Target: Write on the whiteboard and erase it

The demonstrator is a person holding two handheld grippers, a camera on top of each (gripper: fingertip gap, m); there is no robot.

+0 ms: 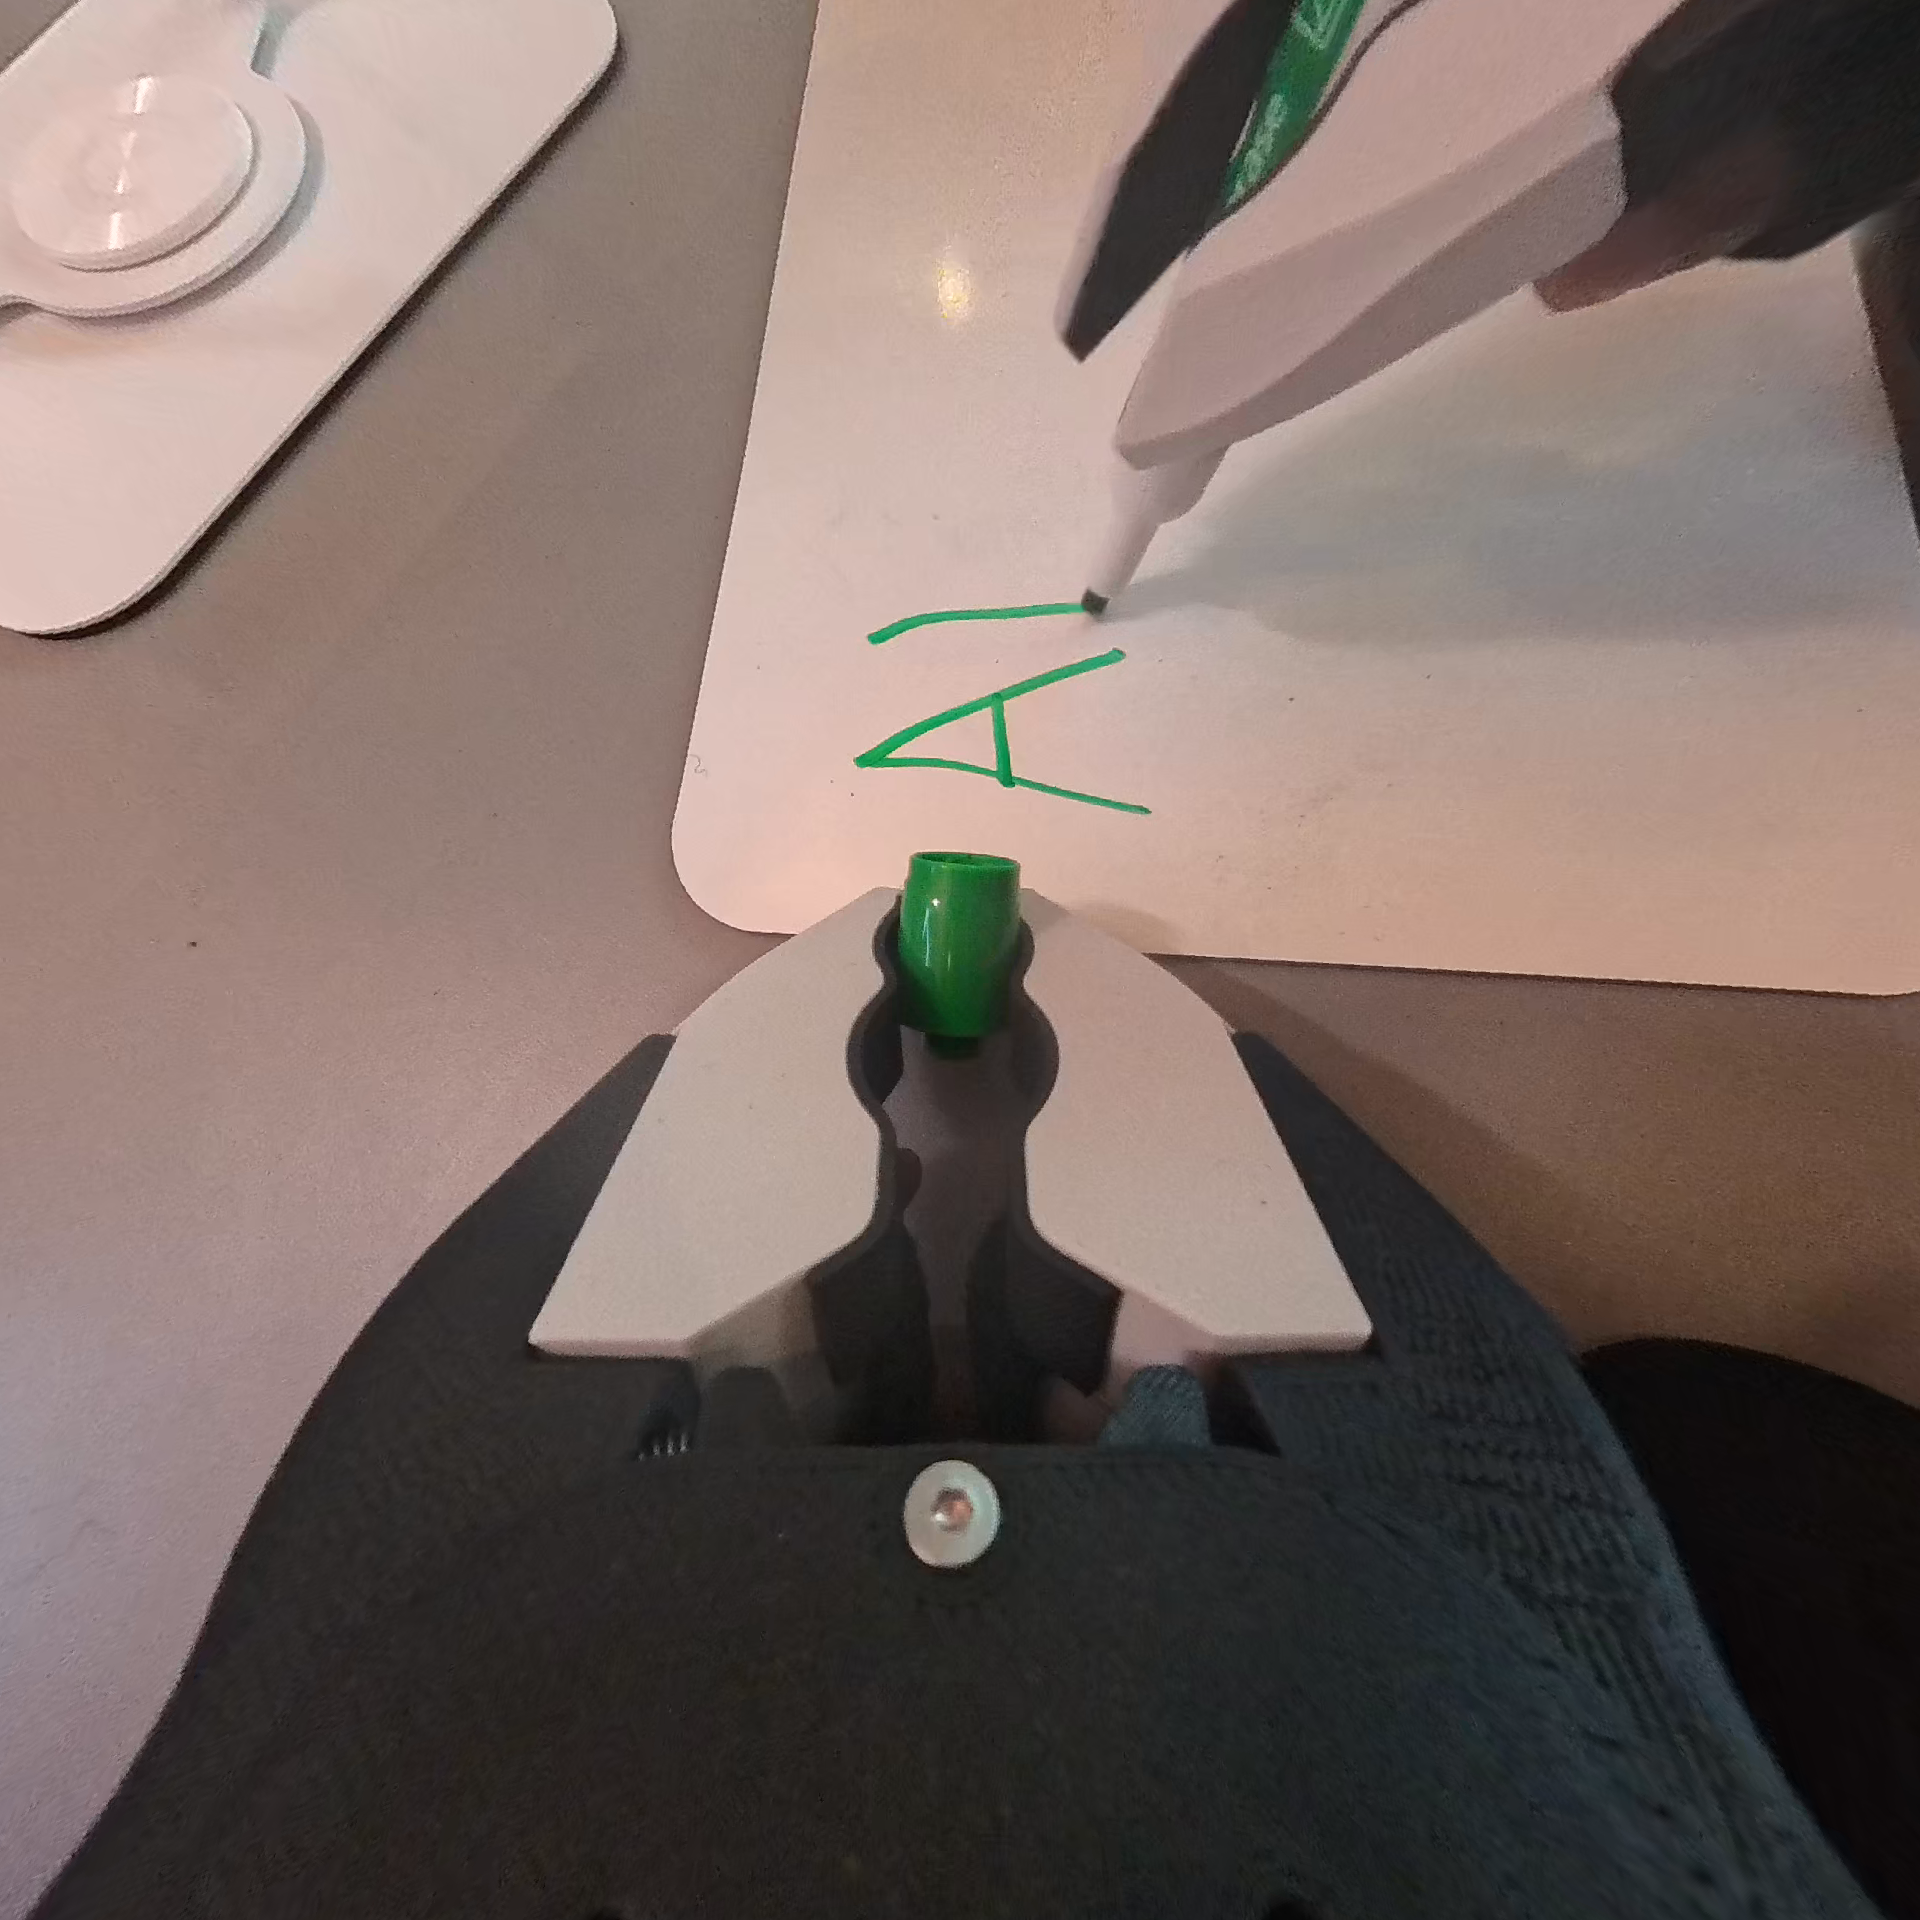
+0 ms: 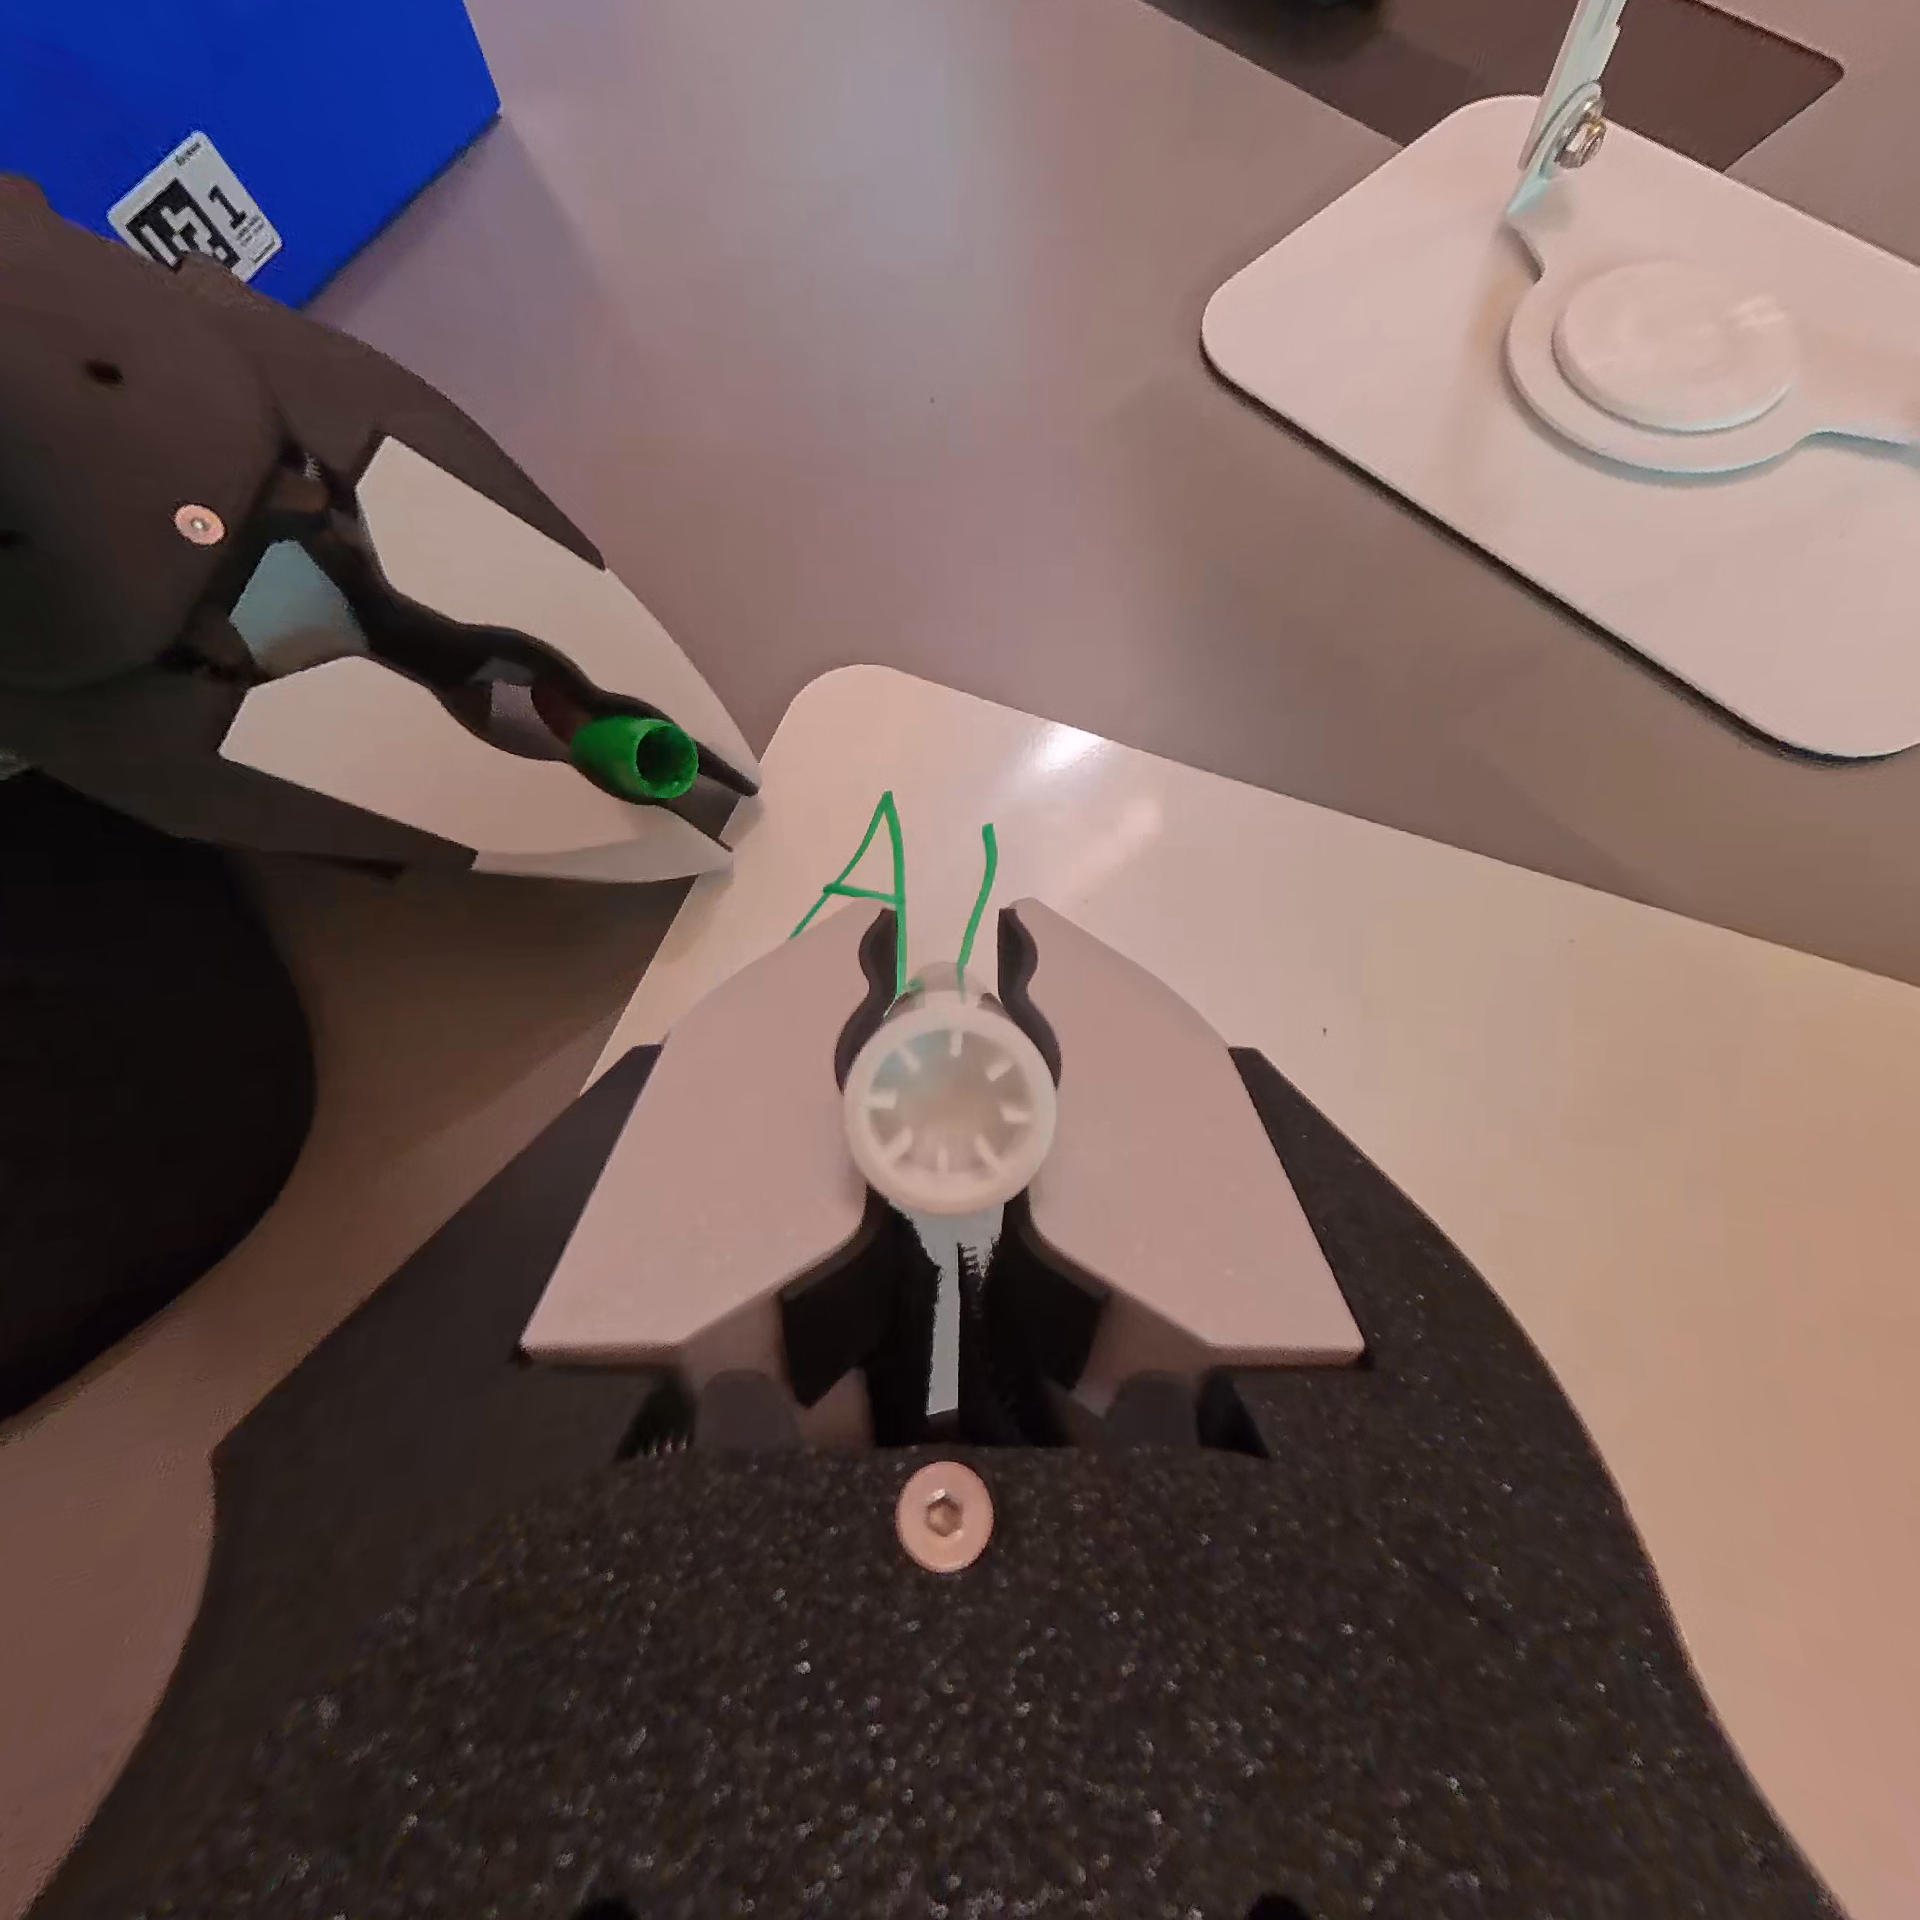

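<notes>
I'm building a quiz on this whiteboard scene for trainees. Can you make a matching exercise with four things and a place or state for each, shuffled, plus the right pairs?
Things:
1. green cap
2. marker
3. whiteboard
4. white stand base

Places or states:
A. lies flat on the table, bears green strokes
B. clamped in the left gripper, off the pen
C. stands on the table beyond the board's corner
D. held by the right gripper, tip touching the board

Pairs: 1-B, 2-D, 3-A, 4-C
</notes>
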